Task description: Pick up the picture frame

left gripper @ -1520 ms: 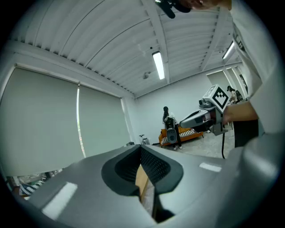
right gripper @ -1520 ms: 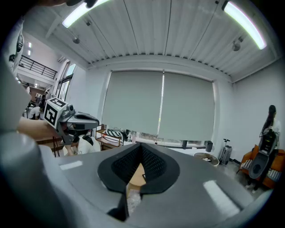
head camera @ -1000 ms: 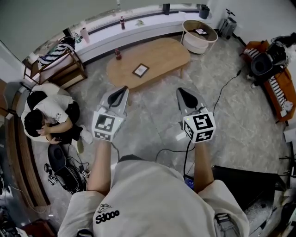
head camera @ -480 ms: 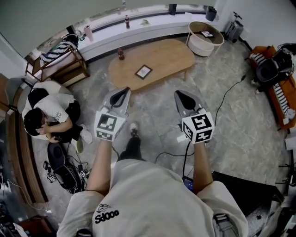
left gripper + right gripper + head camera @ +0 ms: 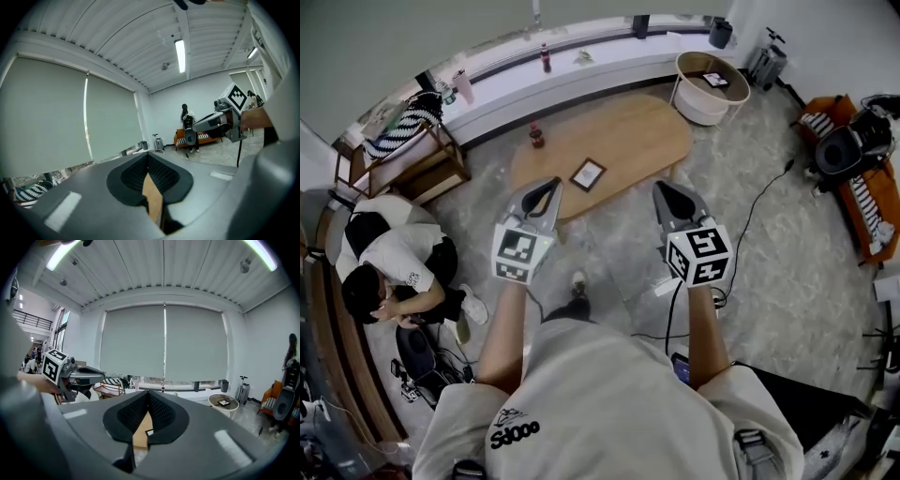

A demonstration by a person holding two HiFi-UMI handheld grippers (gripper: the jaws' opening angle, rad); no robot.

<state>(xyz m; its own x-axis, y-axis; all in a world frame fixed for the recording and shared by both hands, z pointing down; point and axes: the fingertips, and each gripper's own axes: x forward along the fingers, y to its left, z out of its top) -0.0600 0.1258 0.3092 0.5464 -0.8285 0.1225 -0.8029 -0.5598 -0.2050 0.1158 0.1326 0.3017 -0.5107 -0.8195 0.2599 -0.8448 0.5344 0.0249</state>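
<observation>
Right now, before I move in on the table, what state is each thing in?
Picture frame: lying flat on the wooden table, untouched.
Left gripper: jaws together, holding nothing.
Right gripper: jaws together, holding nothing.
Bottle: upright on the table.

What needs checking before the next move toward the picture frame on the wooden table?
1. Frame located: ok. The picture frame lies flat on the table, ahead of both grippers.
2. Left gripper free: ok. Its fingers are together on nothing.
3. Right gripper free: ok. It is shut and empty too.
4. Fingers opened for a grasp: not ok.
5. Grippers at the frame: not ok. Both are short of the table, over the floor.
6. Room around the frame: ok. The bottle stands apart from it.
</observation>
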